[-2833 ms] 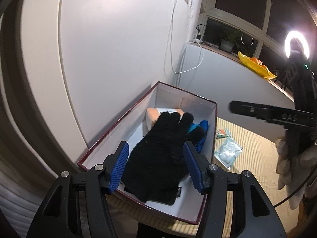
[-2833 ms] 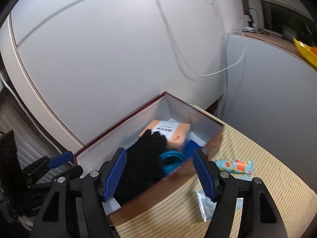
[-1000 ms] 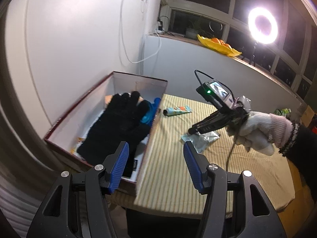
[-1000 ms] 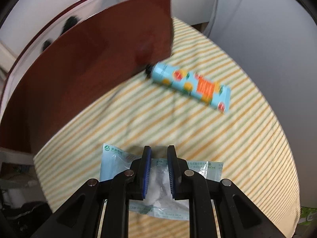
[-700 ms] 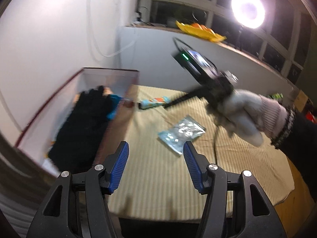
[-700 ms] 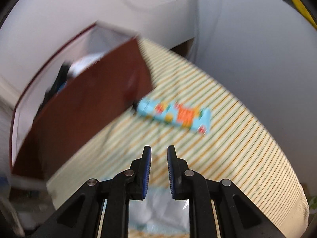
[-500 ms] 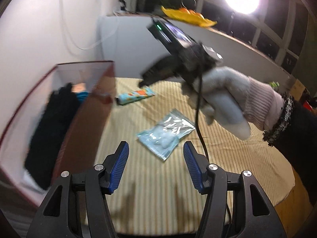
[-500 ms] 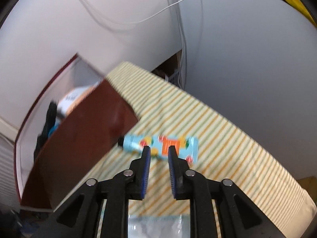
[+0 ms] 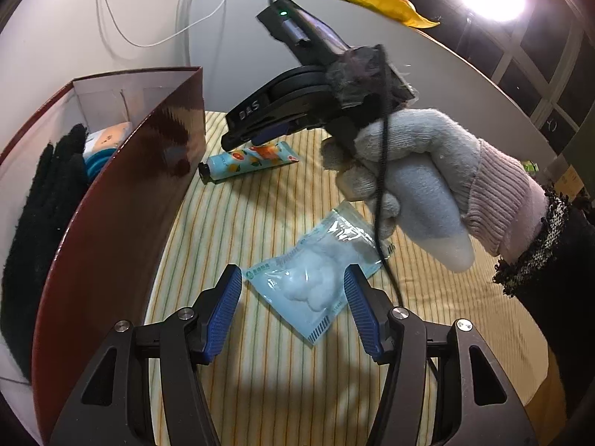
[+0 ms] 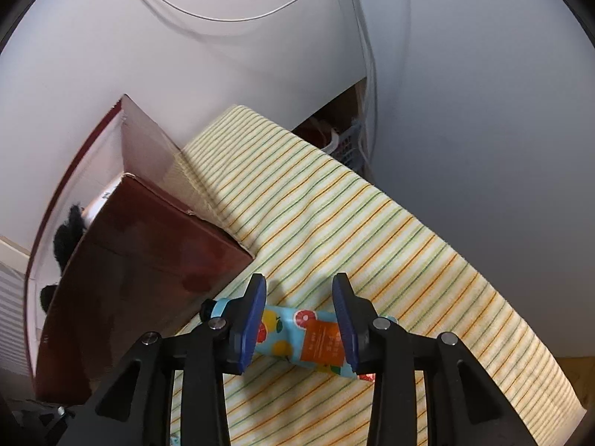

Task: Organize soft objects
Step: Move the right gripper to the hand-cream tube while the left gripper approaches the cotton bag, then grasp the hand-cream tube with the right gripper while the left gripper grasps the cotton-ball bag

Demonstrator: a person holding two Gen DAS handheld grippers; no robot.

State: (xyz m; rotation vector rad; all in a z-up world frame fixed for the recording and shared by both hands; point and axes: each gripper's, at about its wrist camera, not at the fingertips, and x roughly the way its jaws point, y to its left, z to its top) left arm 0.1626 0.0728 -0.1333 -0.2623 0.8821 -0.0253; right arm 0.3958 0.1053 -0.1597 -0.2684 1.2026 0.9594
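**Both claws lining up on the last two loose items**

So in the left wrist view, the left claw point(image 9: 292, 310) sits at the bottom centre, spread wide with nothing between its blue pads, hovering over the bag of cotton balls point(image 9: 316, 278) that lies flat on the striped surface point(image 9: 260, 215). Not touching it as far as I can tell.

Upper middle of that same view you see the gloved right hand point(image 9: 409, 171) aiming the right claw point(image 9: 243, 137) down at the hand cream tube point(image 9: 249, 160). In the right wrist view the right claw point(image 10: 299, 314) is at the bottom centre; its jaws have just been opening and now straddle the hand cream tube point(image 10: 297, 334), one pad to each side. The pads don't look like they're pressing yet, so no grip.

The dark red box point(image 9: 111, 223) takes up the left of the frame, with a black glove point(image 9: 41, 193) already inside, plus something blue and an orange packet further back.

My read: this is the reach-and-grasp step for both leftovers. Next up, each claw probably needs to drop a bit and close. The bag is slippery and puffy, so pinching an edge or the cotton lump seems safer. Then lift over the box wall and let go.
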